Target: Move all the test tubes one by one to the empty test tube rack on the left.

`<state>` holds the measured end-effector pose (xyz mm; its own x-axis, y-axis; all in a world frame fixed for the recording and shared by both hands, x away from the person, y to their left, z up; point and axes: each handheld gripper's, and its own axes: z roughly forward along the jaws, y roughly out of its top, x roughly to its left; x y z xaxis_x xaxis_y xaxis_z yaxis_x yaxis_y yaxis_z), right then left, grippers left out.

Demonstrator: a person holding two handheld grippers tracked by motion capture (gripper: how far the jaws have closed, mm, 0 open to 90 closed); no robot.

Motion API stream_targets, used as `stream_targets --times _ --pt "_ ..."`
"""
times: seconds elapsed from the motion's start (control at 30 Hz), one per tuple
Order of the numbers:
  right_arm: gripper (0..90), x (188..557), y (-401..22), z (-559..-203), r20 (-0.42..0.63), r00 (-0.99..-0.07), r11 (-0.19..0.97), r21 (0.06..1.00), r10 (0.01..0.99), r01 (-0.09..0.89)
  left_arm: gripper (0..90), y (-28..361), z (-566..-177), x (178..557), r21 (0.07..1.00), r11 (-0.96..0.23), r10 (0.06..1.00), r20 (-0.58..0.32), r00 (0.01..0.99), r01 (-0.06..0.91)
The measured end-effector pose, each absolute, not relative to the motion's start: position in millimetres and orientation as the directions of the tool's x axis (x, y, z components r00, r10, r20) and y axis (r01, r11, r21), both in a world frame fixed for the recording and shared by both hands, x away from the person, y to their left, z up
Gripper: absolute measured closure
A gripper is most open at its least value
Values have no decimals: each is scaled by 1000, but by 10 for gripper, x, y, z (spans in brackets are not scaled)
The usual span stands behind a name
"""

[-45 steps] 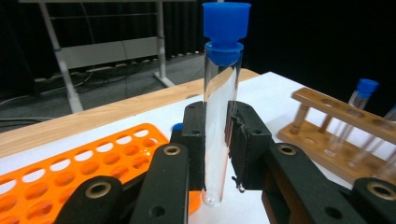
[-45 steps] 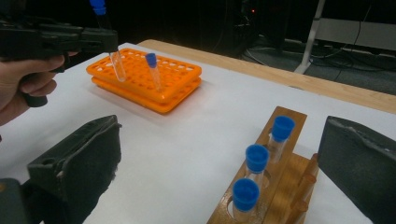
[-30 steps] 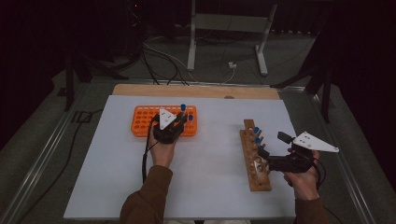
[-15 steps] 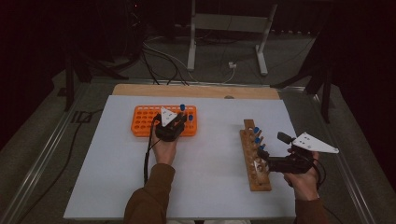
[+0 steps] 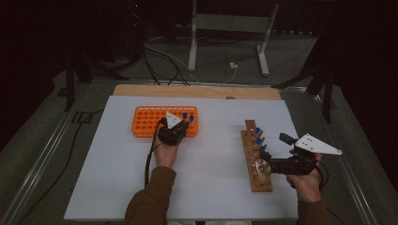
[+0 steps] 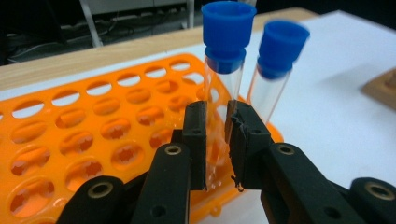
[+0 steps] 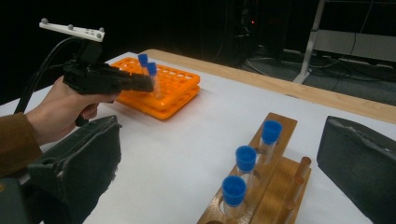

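My left gripper (image 6: pixel 218 126) is shut on a clear test tube with a blue cap (image 6: pixel 224 56), held upright with its lower end in a hole at the right end of the orange rack (image 6: pixel 93 130). A second capped tube (image 6: pixel 275 60) stands just beside it. In the high view the left gripper (image 5: pixel 184 125) sits over the orange rack (image 5: pixel 145 119). My right gripper (image 5: pixel 272 150) is open beside the wooden rack (image 5: pixel 257 173), nothing between its jaws. In the right gripper view three blue-capped tubes (image 7: pixel 245 161) stand in the wooden rack (image 7: pixel 275 186).
The white table sheet (image 5: pixel 211 187) lies between the two racks. A wooden strip (image 5: pixel 197 91) runs along the far edge. Beyond it are cables and a metal stand (image 5: pixel 225 42) on the dark floor.
My left gripper has sunk with the tube, bringing the blue cap lower over the orange rack. The right gripper has stayed where it was.
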<state>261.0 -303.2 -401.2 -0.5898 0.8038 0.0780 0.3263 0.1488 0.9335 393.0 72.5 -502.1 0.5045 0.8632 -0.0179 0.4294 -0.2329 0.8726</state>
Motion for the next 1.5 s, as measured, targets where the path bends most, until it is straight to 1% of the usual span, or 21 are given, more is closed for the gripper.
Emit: stream_targets --times 0.2,0.43,0.57,0.67,0.8,0.87,0.93,0.97,1.0,1.1,1.23,1.27,1.3,1.37,1.5 --pt "0 2606 -2995 -4026 74 -599 160 931 797 327 790 701 -5029 3929 861 -263 860 5 510 435" --pt "0 2599 -3011 -4021 76 -598 156 932 798 327 787 697 -5022 3924 858 -264 861 3 509 441" --pt "0 2598 -3012 -4023 77 -598 154 933 798 326 764 734 -5019 3934 859 -231 852 -48 521 457" --pt "0 2602 -3017 -4029 79 -597 152 933 798 327 687 767 -5012 3929 857 -214 835 -89 543 469" --pt "0 2603 -3026 -4031 79 -597 150 934 798 325 576 810 -4979 3888 864 -205 832 -94 547 461" --pt "0 2601 -3029 -4032 77 -596 151 934 799 324 544 844 -4951 3865 869 -194 830 -102 548 455" --pt "0 2598 -3033 -4032 79 -595 149 934 800 324 485 884 -4923 3849 870 -177 822 -126 555 460" --pt "0 2598 -3035 -4032 77 -595 151 934 800 324 480 903 -4908 3838 869 -166 819 -141 555 466" --pt "0 2598 -3036 -4032 77 -594 151 934 801 324 449 919 -4894 3824 871 -163 817 -145 559 464" --pt "0 2595 -3043 -4035 81 -596 146 935 799 322 349 946 -4858 3759 872 -170 813 -140 565 460" --pt "0 2605 -3054 -4055 89 -594 139 934 799 328 192 973 -4789 3659 875 -182 812 -124 570 449" --pt "0 2607 -3054 -4060 90 -595 139 934 799 328 169 986 -4769 3635 876 -179 809 -127 574 447" --pt "0 2607 -3052 -4062 90 -595 140 934 798 328 166 1000 -4750 3612 879 -177 805 -129 579 442" --pt "0 2604 -3045 -4062 87 -595 142 934 799 328 108 1023 -4713 3567 882 -172 805 -131 578 439" --pt "0 2605 -3039 -4070 87 -594 144 933 799 330 28 1043 -4647 3466 888 -178 798 -122 591 424"
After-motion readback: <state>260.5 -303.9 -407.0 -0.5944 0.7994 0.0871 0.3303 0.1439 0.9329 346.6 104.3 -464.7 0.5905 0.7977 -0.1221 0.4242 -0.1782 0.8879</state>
